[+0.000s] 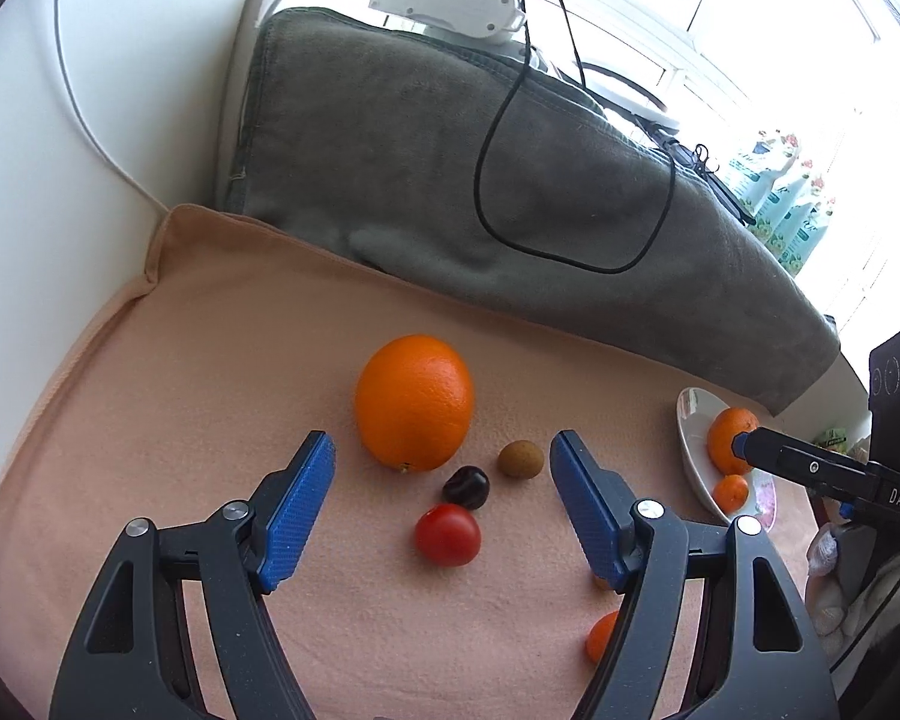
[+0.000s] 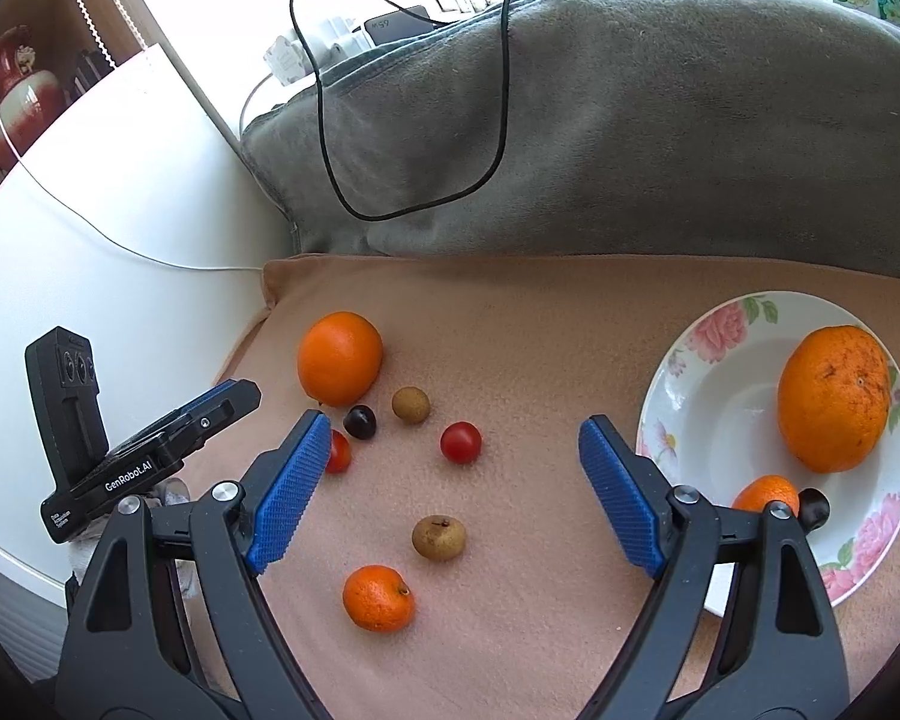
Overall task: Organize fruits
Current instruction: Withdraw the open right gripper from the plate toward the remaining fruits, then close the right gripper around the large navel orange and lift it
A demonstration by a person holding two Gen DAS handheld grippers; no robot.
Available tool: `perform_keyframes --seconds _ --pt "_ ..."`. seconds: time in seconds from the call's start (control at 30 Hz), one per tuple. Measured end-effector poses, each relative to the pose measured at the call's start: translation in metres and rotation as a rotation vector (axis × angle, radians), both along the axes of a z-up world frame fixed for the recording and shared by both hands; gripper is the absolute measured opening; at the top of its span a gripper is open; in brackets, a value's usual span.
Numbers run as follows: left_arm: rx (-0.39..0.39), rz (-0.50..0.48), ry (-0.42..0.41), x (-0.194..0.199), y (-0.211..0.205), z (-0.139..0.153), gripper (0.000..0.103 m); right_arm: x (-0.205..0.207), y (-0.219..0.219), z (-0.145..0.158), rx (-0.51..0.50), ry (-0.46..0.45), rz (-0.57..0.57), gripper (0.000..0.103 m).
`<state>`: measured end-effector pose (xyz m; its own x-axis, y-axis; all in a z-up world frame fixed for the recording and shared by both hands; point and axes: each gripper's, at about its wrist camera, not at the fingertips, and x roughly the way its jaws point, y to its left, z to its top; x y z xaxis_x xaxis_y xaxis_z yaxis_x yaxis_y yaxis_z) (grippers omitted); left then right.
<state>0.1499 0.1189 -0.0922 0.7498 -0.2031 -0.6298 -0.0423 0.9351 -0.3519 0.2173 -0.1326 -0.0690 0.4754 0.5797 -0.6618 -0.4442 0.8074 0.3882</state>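
Note:
On the peach cloth lie a big orange, a dark cherry, a brown longan and a red cherry tomato. My left gripper is open above these, empty. My right gripper is open and empty, over a second tomato, a second longan and a mandarin. A floral plate at the right holds an orange, a small mandarin and a dark cherry.
A grey folded blanket with a black cable loop lies behind the cloth. A white surface borders the cloth on the left. The left gripper's body shows at the cloth's left edge in the right wrist view.

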Motion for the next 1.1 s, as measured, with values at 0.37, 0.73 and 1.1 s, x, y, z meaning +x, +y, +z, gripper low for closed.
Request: perform_keyframes --seconds 0.37,0.73,1.1 --pt "-0.058 0.002 0.039 0.008 0.02 -0.022 0.074 0.035 0.046 -0.016 0.01 0.111 0.037 0.087" --pt "-0.069 -0.032 0.063 0.023 0.02 -0.034 0.074 0.068 0.085 -0.033 0.077 0.236 0.059 0.087" --pt "-0.103 -0.053 0.081 0.031 0.026 -0.043 0.074 0.086 0.117 -0.041 0.054 0.26 0.091 0.087"
